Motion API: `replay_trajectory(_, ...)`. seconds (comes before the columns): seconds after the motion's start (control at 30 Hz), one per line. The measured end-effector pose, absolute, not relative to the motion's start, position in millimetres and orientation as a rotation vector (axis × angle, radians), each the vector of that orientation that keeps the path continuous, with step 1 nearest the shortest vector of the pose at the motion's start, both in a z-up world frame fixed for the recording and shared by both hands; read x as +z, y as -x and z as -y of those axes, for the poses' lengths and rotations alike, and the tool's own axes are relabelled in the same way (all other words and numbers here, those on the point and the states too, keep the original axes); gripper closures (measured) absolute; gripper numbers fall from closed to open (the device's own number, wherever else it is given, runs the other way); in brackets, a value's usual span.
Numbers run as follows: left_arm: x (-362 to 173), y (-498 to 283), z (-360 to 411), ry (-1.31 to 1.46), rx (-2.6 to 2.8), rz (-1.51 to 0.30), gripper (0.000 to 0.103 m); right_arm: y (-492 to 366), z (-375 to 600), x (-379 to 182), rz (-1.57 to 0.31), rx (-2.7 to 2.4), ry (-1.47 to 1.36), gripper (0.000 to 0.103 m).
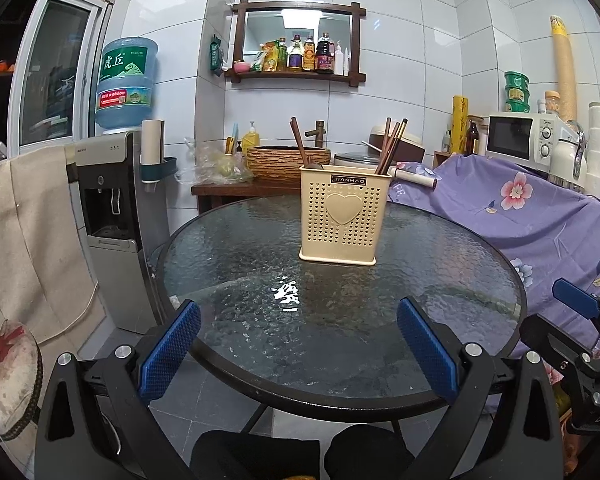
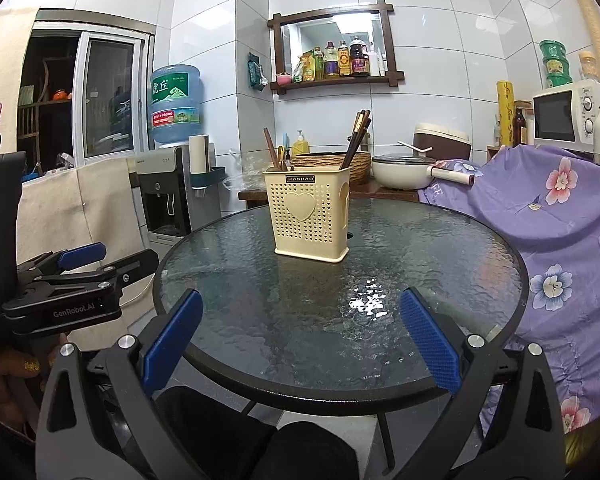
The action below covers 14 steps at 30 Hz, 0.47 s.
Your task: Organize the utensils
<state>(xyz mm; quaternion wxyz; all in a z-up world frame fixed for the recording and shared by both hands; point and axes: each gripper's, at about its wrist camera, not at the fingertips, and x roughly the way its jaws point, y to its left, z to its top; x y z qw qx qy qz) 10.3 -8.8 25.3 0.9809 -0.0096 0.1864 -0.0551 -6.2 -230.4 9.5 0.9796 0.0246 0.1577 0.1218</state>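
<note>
A round glass surface (image 1: 440, 280) stands in a white-tiled kitchen, a water dispenser (image 1: 112, 216) to its left. The cream utensil holder (image 1: 344, 218), with chopsticks (image 1: 392, 146) upright inside, sits toward the far edge. The left claw (image 1: 298, 354) and right claw (image 2: 300, 346) hover over the near edge, both gaping wide, empty.

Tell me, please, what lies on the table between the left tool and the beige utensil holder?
Nothing: in the left wrist view, only bare textured glass of the table, with a light glare, lies between the open left tool and the utensil holder.
</note>
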Motion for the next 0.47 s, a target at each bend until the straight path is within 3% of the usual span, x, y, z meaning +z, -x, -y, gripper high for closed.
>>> replay_trajectory(0.47,25.2,-11.1,11.7,0.010,-0.104,-0.380,0.006,8.7,231.9,7.4,-0.315,0.247,-0.053,0.006)
